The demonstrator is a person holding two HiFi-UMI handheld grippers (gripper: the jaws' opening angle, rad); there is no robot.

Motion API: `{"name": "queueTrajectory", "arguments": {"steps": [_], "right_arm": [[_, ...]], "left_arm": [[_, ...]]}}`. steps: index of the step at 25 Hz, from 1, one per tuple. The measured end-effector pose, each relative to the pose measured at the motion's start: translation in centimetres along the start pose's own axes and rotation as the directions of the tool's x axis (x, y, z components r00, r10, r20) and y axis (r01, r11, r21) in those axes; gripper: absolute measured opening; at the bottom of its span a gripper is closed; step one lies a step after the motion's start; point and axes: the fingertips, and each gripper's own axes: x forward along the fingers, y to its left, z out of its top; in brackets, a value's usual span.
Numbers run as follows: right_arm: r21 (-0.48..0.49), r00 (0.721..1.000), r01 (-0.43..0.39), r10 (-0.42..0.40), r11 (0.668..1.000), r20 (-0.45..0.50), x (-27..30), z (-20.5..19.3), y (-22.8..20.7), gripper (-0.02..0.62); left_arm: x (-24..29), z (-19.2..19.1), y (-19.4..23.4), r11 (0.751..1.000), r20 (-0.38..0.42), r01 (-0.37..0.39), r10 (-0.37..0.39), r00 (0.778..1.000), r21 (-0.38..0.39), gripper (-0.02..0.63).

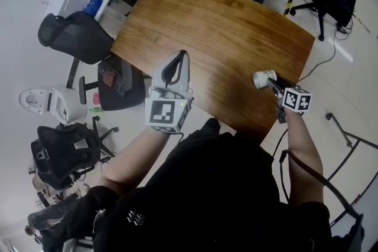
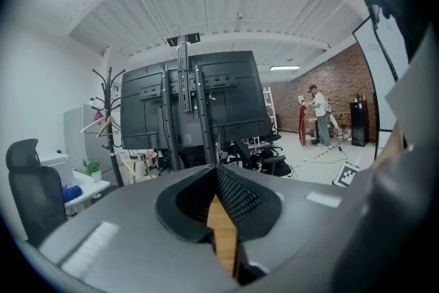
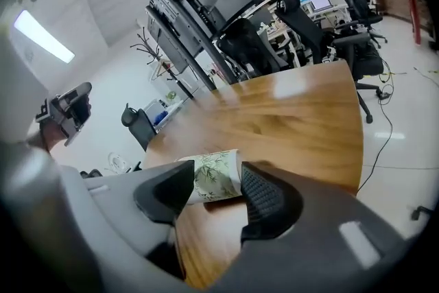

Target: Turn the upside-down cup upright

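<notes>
Right tool (image 3: 217, 182) spread around cup (image 3: 209, 173), wooden table (image 3: 295, 120), chairs (image 3: 309, 27) beyond

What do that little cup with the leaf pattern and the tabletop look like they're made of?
Cup: probably paper, though glazed ceramic is possible. It is matte white with a thin wall and a printed green leaf pattern.
Table: wood or wood veneer. It is warm brown with visible grain, and the glossy finish reflects the ceiling lights.

The left gripper (image 1: 182, 57) points nearly level with its jaws together. The right gripper (image 1: 271, 85) tilts downward, jaws wide apart.
</notes>
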Motion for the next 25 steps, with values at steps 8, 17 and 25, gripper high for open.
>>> {"name": "queueTrajectory", "arguments": {"steps": [8, 17, 25], "right_arm": [[-0.274, 0.998, 0.056, -0.063, 0.960, -0.016, -0.6, 0.5, 2.6, 0.103], [-0.493, 0.989, 0.089, -0.136, 0.865, -0.060, -1.4, 0.6, 5.2, 0.057], [-0.766, 0.942, 0.113, -0.314, 0.633, -0.121, -1.1, -0.6, 7.2, 0.051]], "left_arm": [[0.1, 0.3, 0.1, 1.000, 0.022, 0.003, -0.003, 1.000, -0.014, 0.000], [0.8, 0.6, -0.4, 0.998, 0.050, 0.028, -0.025, 0.998, -0.048, 0.000], [0.5, 0.0, 0.1, 0.998, 0.025, 0.009, -0.008, 1.000, -0.064, 0.000]]}}
